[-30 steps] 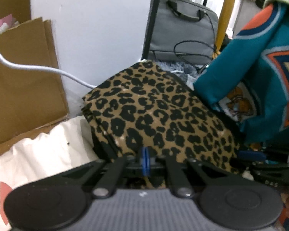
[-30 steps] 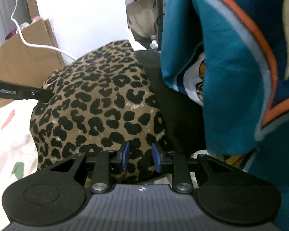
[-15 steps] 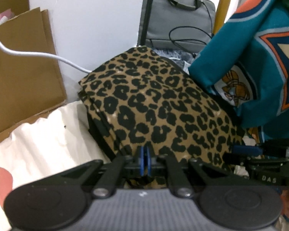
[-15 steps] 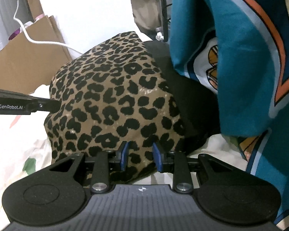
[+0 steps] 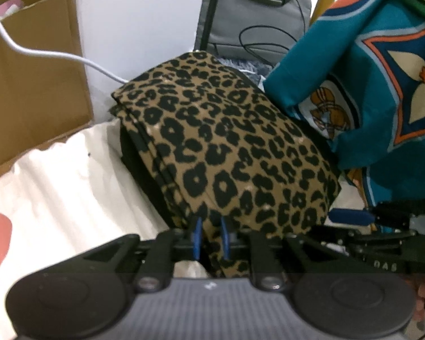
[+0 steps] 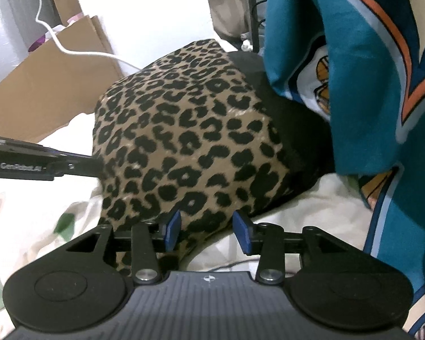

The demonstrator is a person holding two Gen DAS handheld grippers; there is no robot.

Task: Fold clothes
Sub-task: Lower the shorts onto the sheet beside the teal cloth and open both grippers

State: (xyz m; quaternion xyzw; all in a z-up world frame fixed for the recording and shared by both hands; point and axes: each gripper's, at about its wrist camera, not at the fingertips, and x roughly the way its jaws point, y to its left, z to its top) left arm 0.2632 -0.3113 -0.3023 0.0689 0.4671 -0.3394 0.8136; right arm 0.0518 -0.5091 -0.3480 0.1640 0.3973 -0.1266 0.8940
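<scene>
Left-wrist view: you are keeping both grippers (image 5: 210,236) (image 6: 209,231) parted around the leopard garment's (image 5: 226,144) near edge, which is lying folded in layers.

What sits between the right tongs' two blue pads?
The near edge of the folded leopard-print garment sits in the gap of the right tongs, whose blue pads stand apart on either side; the right wrist view shows it.
</scene>
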